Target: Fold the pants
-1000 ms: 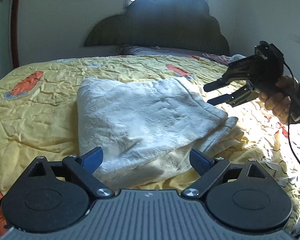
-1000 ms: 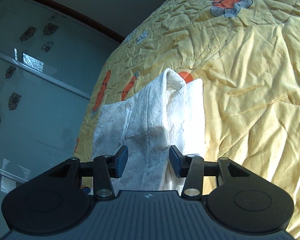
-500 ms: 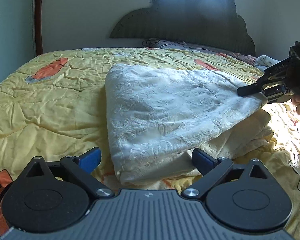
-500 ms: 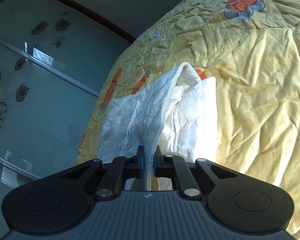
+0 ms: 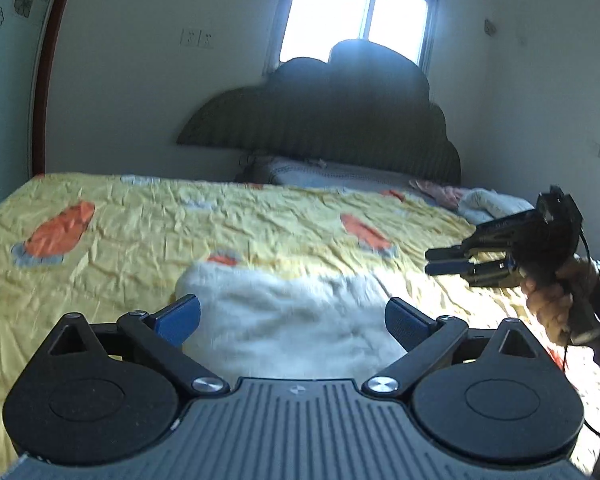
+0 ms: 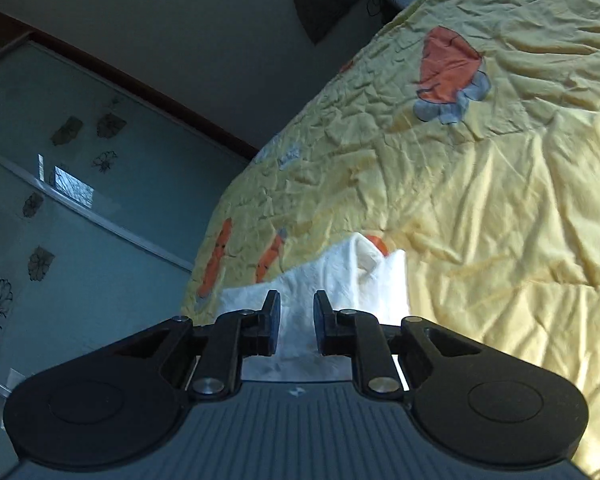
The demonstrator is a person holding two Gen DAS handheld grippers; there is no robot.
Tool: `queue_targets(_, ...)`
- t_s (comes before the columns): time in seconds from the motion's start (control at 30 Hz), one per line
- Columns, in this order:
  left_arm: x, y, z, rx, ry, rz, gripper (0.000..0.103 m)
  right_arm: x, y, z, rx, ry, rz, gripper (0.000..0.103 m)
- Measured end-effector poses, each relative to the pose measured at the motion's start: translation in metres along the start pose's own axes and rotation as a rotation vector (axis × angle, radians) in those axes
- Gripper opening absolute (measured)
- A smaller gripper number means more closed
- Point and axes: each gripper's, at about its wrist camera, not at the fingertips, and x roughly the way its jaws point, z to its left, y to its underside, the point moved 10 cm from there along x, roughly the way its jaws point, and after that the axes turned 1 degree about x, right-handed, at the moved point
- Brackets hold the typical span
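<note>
The white textured pants (image 5: 268, 288) lie folded in a compact stack on the yellow quilt (image 5: 140, 240). My left gripper (image 5: 293, 312) hovers over their near edge, jaws wide open, nothing between the blue pads. My right gripper (image 5: 430, 261), held by a hand (image 5: 548, 300), hangs in the air to the right of the pants and clear of them. In the right wrist view my right gripper (image 6: 297, 300) shows a narrow gap. Its jaws are opening and the pants (image 6: 360, 276) lie beyond and below them, not pinched.
The quilt with orange prints covers the whole bed. A dark scalloped headboard (image 5: 320, 120) and a pillow (image 5: 332, 170) stand at the far end, with bunched clothes (image 5: 480, 200) at the far right. Glass wardrobe doors (image 6: 80, 220) run along the bed's far side.
Half a second ago my right gripper was shut on the pants' upper layer, lifting it. Now it has let go and pulled back, and the cloth lies flat. My left gripper has risen.
</note>
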Motion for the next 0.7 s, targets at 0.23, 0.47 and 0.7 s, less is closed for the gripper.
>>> queue_targets(0.23,0.155,0.012,0.015,-0.046,-0.121,0.258,0.09,0.093,0.007,-0.031,0.224,0.082,0.083,0.019)
queue_targets(0.47,0.18,0.043,0.039,-0.079,-0.109,0.338,0.099,0.088,0.02,-0.069,0.33,0.061,0.034,0.0)
queue_targets(0.7,0.128,0.025,0.03,-0.08,-0.178,0.273,0.089,0.044,0.034,-0.02,-0.004,0.216,0.028,0.004)
